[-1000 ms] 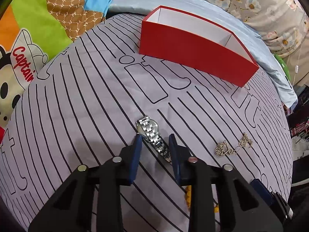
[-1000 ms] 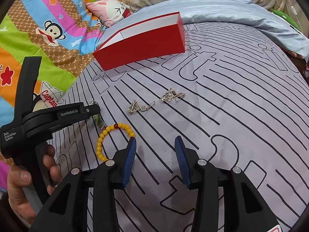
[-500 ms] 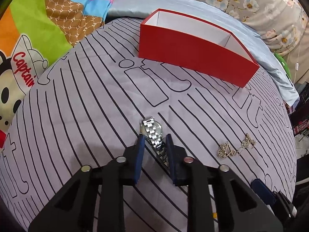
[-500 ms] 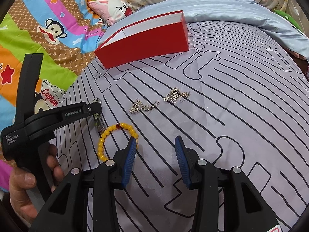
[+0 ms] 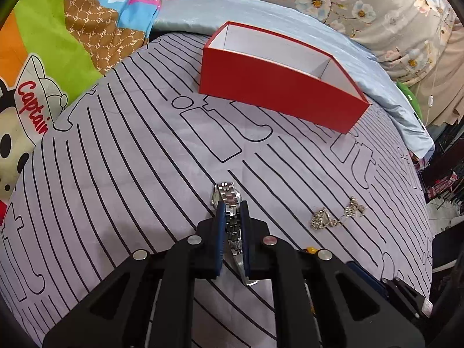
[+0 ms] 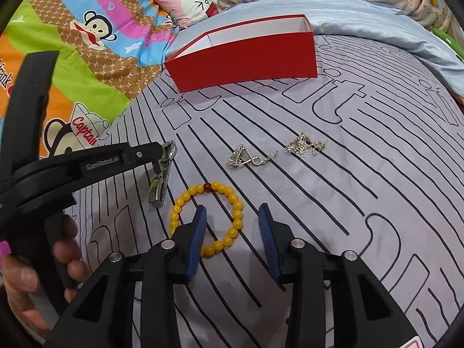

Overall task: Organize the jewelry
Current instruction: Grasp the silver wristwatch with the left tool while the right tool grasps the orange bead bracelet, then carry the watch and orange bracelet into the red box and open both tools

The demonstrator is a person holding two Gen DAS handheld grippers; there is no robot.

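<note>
The left gripper (image 5: 232,229) is clamped on the watch (image 5: 230,203) band; the right gripper (image 6: 232,232), closing, straddles the bead bracelet (image 6: 229,200) ungripped. Beyond, two earrings (image 6: 249,158) lie on the bed; farthest, the red box (image 5: 278,92) looks empty, so nothing seems stored.

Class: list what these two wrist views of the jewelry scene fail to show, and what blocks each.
- Box floor: both views, near wall hides it.
- Watch dial: left view, left hand-held gripper covers it.
- Bracelet near side: right view, behind right hand-held gripper finger.
- Earrings detail: too small.
</note>
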